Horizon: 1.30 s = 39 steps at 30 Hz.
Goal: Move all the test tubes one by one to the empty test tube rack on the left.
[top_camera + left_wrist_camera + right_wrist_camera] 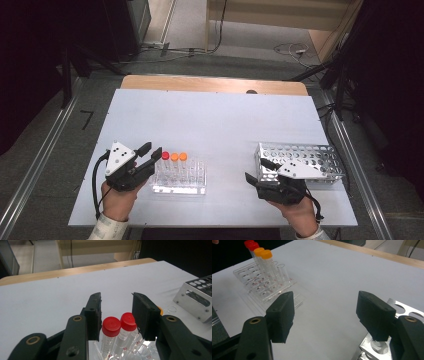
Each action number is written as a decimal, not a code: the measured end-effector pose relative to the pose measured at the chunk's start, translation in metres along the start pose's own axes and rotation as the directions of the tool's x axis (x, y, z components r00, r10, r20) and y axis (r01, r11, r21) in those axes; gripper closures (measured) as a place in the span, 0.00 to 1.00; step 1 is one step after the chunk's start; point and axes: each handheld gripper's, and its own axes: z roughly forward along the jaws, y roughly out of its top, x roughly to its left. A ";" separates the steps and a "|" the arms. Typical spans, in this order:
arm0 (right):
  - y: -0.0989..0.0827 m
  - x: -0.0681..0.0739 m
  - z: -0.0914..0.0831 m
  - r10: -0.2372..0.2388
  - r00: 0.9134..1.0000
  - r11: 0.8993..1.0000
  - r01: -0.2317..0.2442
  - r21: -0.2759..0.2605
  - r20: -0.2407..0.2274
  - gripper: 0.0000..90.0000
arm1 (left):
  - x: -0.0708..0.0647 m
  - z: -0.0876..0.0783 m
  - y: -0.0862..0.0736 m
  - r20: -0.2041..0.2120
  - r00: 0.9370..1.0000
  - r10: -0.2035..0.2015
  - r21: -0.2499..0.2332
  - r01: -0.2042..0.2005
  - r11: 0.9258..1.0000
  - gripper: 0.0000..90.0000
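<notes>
A clear plastic rack [196,187] at the front left of the white table [215,120] holds a red-capped tube [165,155] and two orange-capped tubes [179,156]. My left gripper [152,149] sits at the rack's left end. In the left gripper view its jaws [116,296] stand open above two red caps [111,326], and the pads do not touch them. My right gripper [256,169] rests at the front right, against the left end of a perforated metal rack [305,160]. It is wide open [325,296] with only bare table between the jaws.
The metal rack [197,295] has no tubes in its visible holes. A wooden strip [215,84] borders the table's far edge. Cables lie on the floor [292,49] beyond it. Bare tabletop stretches between the two racks and toward the back.
</notes>
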 end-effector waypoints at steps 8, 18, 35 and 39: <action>-0.003 -0.010 0.000 0.018 1.000 1.000 -0.018 -0.003 0.026 0.33 | 0.005 -0.002 -0.004 -0.013 0.999 -0.047 0.005 0.047 0.999 0.44; -0.011 -0.027 -0.010 0.056 0.995 0.998 -0.054 -0.022 0.086 0.33 | 0.025 -0.018 -0.023 -0.091 0.989 -0.114 -0.013 0.114 0.993 0.30; -0.051 -0.087 -0.069 0.180 0.928 0.982 -0.151 -0.110 0.326 0.31 | 0.069 -0.037 -0.058 -0.280 0.948 -0.149 0.020 0.161 0.987 0.22; -0.063 -0.105 -0.076 0.217 0.898 0.976 -0.188 -0.112 0.383 0.31 | 0.073 -0.038 -0.063 -0.295 0.944 -0.151 0.016 0.163 0.987 0.22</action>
